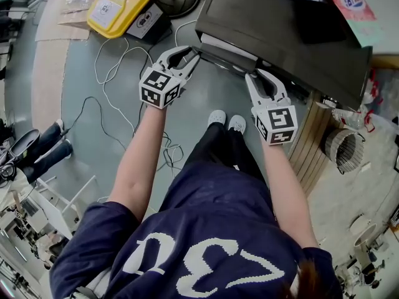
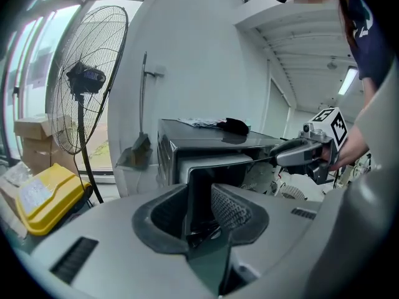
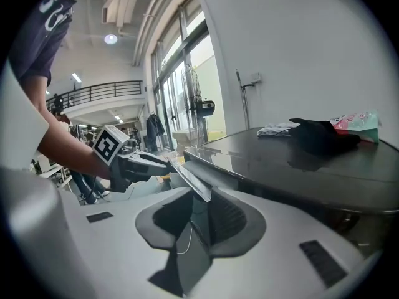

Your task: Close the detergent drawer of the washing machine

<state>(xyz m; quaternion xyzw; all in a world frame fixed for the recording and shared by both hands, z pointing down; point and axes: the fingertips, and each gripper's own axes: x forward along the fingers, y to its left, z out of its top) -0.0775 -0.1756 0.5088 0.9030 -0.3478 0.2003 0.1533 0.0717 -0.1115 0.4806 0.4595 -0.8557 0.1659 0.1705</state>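
Machine: we stand facing the washing machine (image 1: 249,17). The head view looks down on its dark top, and a few cloths lie toward the back.
Drawer position: the detergent drawer (image 1: 227,47) sits at the upper front edge and stands proud of the machine's face. Its pale body shows behind the dark front panel (image 2: 199,185). It is not flush yet.
Left tool: the left gripper (image 1: 194,53) is clamped on the panel's left end. In the left gripper view the panel fills the space between the jaws, with a pad against each face.
Right tool: the right gripper (image 1: 260,76) is clasped on the panel's right end. In the right gripper view the panel's thin edge runs down between the jaws, and we can make out no gap on either side.
Step in hand: we judge this to be the push-in, partway done. There is one tool at each end of the panel and the drawer is partly out.
Next move: it calls for a level push straight toward the machine. Both ends should advance together until the panel sits flush with the front.
Watch for: an uneven push could skew the drawer in its slot and jam it. Both tools angle downward, so a pad might slide off the panel.
Floor: cables (image 1: 112,80) trail to our left. This move should need no step.
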